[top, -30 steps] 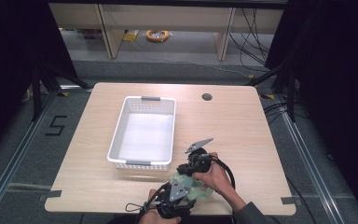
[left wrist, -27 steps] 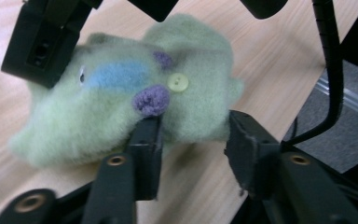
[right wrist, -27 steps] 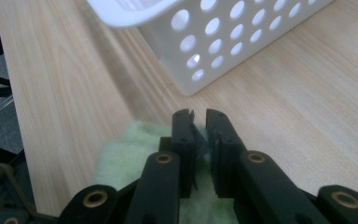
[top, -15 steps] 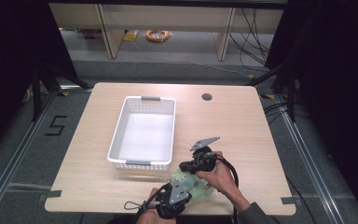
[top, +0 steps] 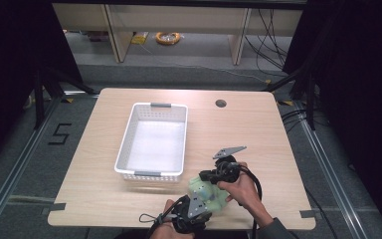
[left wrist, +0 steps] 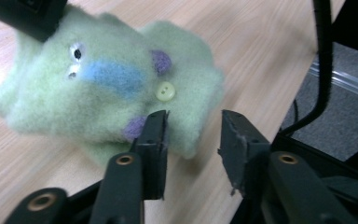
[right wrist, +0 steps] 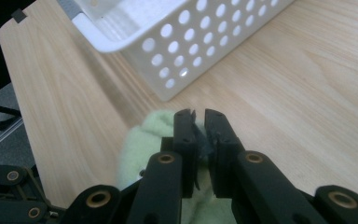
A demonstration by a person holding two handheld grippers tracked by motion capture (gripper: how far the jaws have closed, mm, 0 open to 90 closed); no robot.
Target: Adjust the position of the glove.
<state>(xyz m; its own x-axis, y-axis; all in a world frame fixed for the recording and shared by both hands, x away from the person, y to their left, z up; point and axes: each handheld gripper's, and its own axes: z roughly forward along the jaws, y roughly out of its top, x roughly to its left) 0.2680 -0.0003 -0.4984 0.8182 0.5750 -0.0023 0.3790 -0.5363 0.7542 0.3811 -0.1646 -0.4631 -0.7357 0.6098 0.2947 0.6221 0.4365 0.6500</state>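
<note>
A pale green plush toy (top: 213, 195) with a blue patch, purple spots and a button lies near the table's front edge (left wrist: 98, 84). My right gripper (top: 205, 176) comes at it from the right, and its jaws are shut on a fold of the toy's fabric (right wrist: 199, 116). The green plush (right wrist: 144, 140) bulges under those jaws. My left gripper (top: 198, 203) is at the toy's near side. It stands open (left wrist: 193, 122), with one finger (left wrist: 153, 135) touching the toy's lower edge.
A white perforated basket (top: 127, 144) stands empty just left of and behind the toy, its corner (right wrist: 168, 88) close to the right gripper. A round cable hole (top: 221, 103) is at the back right. The table's front edge (top: 129, 224) runs beside both hands.
Both hands and the toy have shifted slightly to the right. The right gripper has stayed closed on the plush.
</note>
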